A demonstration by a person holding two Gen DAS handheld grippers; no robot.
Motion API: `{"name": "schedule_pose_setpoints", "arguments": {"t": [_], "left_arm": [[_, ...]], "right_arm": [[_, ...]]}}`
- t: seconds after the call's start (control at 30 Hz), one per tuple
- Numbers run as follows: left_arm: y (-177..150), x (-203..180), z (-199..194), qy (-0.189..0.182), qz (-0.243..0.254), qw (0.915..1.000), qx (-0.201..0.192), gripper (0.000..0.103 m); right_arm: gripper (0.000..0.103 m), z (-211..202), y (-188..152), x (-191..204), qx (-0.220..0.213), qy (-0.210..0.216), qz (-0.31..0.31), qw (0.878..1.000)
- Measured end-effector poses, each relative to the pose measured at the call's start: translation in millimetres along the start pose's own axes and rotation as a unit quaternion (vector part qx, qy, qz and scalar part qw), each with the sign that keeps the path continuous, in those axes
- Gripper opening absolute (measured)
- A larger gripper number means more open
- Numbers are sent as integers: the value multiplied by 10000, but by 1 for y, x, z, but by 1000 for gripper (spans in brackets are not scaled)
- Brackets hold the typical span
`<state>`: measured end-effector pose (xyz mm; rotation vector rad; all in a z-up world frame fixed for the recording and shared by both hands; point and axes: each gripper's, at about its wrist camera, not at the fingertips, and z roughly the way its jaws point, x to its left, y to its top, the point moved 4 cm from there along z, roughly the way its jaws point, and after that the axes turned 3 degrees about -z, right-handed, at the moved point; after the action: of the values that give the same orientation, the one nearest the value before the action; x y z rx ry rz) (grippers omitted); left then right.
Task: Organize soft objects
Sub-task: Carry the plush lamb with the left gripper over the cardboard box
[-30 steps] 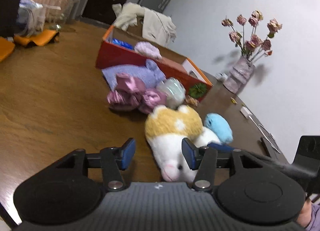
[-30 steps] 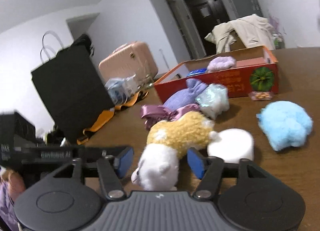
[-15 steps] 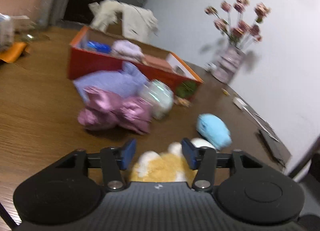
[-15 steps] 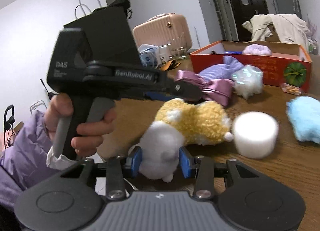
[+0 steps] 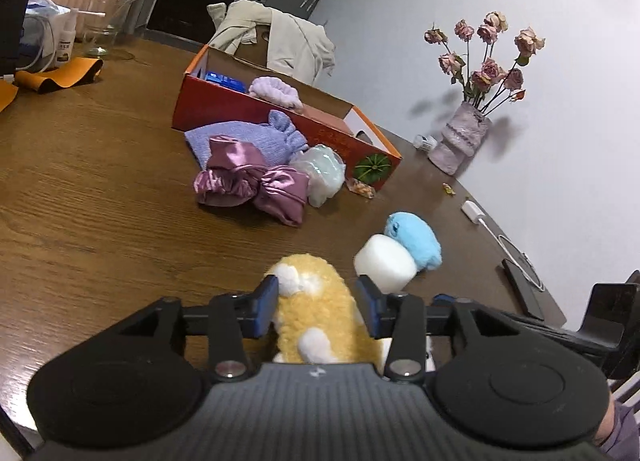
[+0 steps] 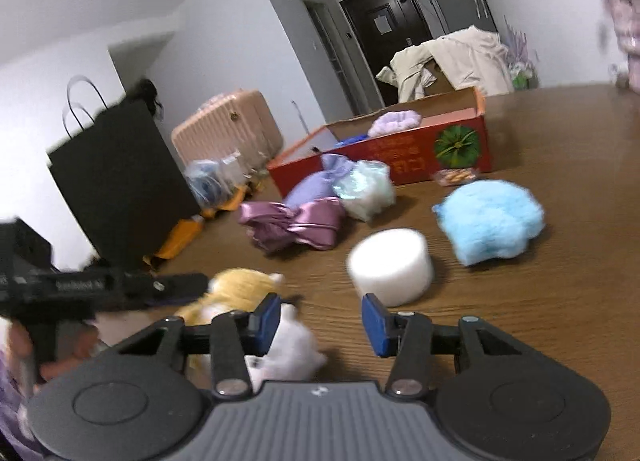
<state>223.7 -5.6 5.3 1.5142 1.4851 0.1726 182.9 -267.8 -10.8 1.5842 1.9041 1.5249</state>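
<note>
left tool (image 5: 316, 303): pinching plush toy (image 5: 320, 321) at its yellow body, near edge of worktop (image 5: 80, 181) | right tool (image 6: 318, 319): spread, empty | handling: light, squashy; hold mid-body | box (image 5: 248, 109): far

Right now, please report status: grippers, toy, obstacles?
Left gripper around plush toy, grip unclear. Right gripper open. White foam cylinder just ahead.

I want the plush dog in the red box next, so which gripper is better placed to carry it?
Left. The left gripper has the plush dog between its fingers, facing the red box. The right gripper is open, with the dog off to its side.
</note>
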Motion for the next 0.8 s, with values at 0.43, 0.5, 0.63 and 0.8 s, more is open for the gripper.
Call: {"name": "schedule_pose_setpoints", "arguments": {"t": [0.43,0.5,0.63,0.8], "left_arm": [[-7,7,17,-107,-444,9983,357,45],[2,3,13,-111,-480,9985,241,45],[49,-10,8,-322,-260,9991,-129,45],[150,-20,37,-398,132,9981,-458,45]], "right_arm": [[37,20,-22,3,284,532,769,9952],[36,22,-14,7,245,508,650,9963],[36,23,33,8,-131,644,503,9966],[36,52,122,-1,-497,681,196,9962]]}}
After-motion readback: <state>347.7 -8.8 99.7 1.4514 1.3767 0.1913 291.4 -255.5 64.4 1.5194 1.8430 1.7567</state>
